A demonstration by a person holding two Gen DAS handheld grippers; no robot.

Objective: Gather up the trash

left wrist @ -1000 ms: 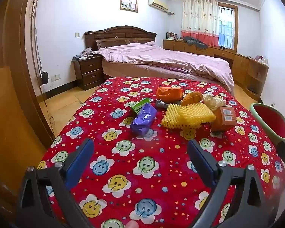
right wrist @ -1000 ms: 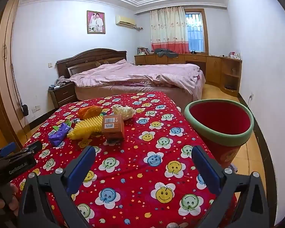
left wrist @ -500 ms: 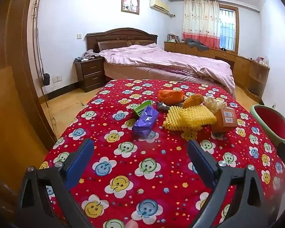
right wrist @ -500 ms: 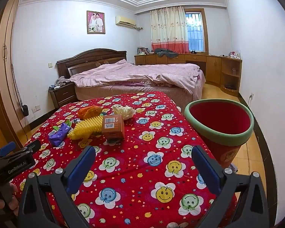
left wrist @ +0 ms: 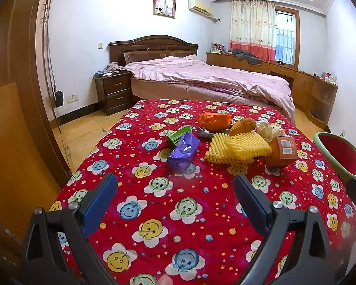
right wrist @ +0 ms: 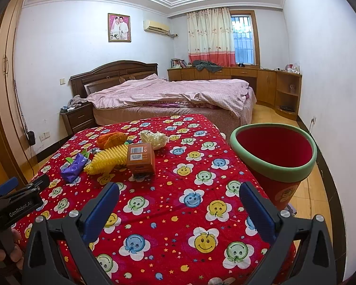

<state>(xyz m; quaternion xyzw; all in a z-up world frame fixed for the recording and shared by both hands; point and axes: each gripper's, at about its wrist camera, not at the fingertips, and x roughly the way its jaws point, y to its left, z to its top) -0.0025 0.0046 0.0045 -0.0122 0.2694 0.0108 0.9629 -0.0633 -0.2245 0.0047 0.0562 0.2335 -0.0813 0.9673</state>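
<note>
Trash lies in a cluster on the red smiley-print tablecloth (left wrist: 154, 204): a purple wrapper (left wrist: 183, 152), a green packet (left wrist: 179, 135), yellow foam netting (left wrist: 239, 148), orange netting (left wrist: 214, 120), a brown carton (left wrist: 282, 150) and a crumpled whitish bag (left wrist: 269, 128). My left gripper (left wrist: 175, 190) hovers open above the near cloth, short of the purple wrapper. My right gripper (right wrist: 179, 198) is open too, over the table's near right part, with the carton (right wrist: 140, 158) ahead on the left. A red bin with a green rim (right wrist: 274, 152) stands at the table's right edge.
A bed with a pink quilt (right wrist: 168, 92) lies beyond the table, with a nightstand (left wrist: 112, 91) to its left. Wooden cabinets (right wrist: 261, 83) line the far wall. A wooden door frame (left wrist: 42, 90) stands on the left. A hand holding the left gripper's body (right wrist: 14, 204) shows at lower left.
The left gripper has tilted and drifted slightly, so the trash sits a little lower and to the right in its view. The right gripper has stayed still. Both remain open.
</note>
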